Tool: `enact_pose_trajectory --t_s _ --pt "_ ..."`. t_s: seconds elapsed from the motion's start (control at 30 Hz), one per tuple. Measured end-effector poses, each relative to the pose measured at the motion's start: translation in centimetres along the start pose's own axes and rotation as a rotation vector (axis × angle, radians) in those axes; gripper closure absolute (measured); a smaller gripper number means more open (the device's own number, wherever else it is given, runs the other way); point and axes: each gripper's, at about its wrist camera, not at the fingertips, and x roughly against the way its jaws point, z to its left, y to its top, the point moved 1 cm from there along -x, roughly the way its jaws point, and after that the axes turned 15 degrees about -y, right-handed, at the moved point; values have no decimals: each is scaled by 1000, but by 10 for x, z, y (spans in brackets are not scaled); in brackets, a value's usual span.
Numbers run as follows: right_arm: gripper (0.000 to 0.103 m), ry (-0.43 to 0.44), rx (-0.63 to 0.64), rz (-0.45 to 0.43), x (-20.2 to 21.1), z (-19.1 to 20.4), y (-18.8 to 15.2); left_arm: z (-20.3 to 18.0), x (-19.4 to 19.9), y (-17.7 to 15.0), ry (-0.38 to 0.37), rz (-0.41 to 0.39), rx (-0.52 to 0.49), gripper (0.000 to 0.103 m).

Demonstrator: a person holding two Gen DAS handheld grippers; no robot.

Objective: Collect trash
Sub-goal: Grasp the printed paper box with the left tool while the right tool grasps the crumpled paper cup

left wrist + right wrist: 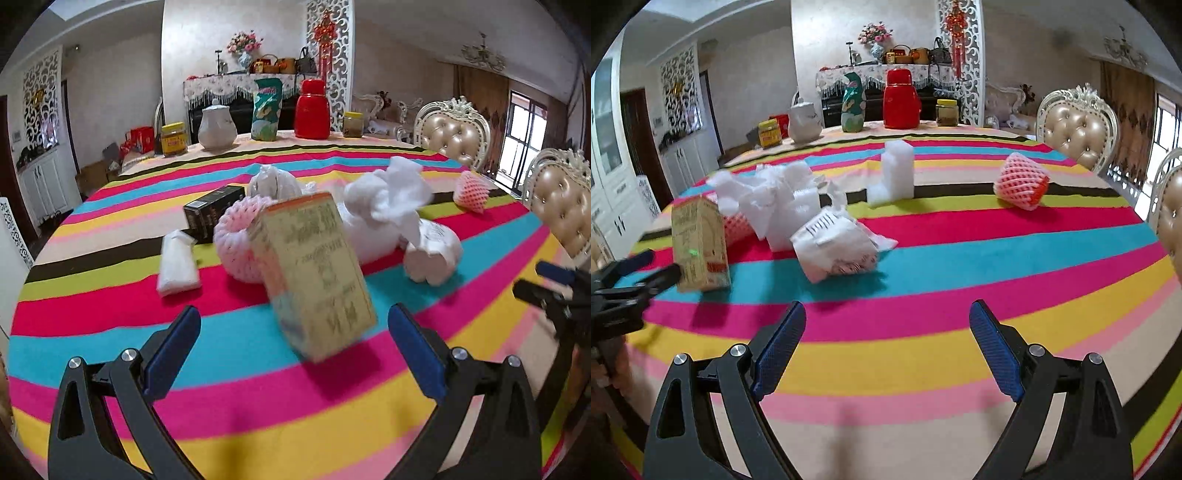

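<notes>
Dining room with ornate padded chairs; round table under a striped tablecloth (923,354), jars and a red flask (900,99) along the far edge. Still strewn with trash: yellow carton (314,273) standing tilted and blurred just ahead of the left gripper (295,347), crumpled white paper (838,243), pink foam fruit net (1021,182), black box (214,216), white foam block (895,173). Both left and right gripper (888,354) spread wide, empty. No bin visible; apparently nothing collected yet, nearly everything left.

Both wrist views low over striped tablecloth (258,387), facing far wall; share yellow carton (314,273), side by side.
</notes>
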Motion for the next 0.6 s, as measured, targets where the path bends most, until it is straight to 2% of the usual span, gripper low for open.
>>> enact_pose_trajectory --t_s 0.17,0.2,0.23,0.27,0.33,0.47,0.6 --pt "18 11 -12 21 -7 4 1 -17 -30 17 46 5 -16 7" --pt "18 9 -3 21 -8 4 1 -18 -35 18 45 10 -20 13" --pt "18 9 6 21 -10 6 1 -18 -37 17 16 14 -9 41" --pt "18 12 15 25 -14 9 3 -15 -37 17 -19 12 7 45" --pt "18 19 32 40 -21 16 6 -12 -26 14 -64 -34 22 46" --pt "18 61 74 57 -40 41 16 -8 -2 13 -57 -131 -10 46" --pt "18 62 114 76 -61 66 31 6 -4 11 -89 -112 63 46"
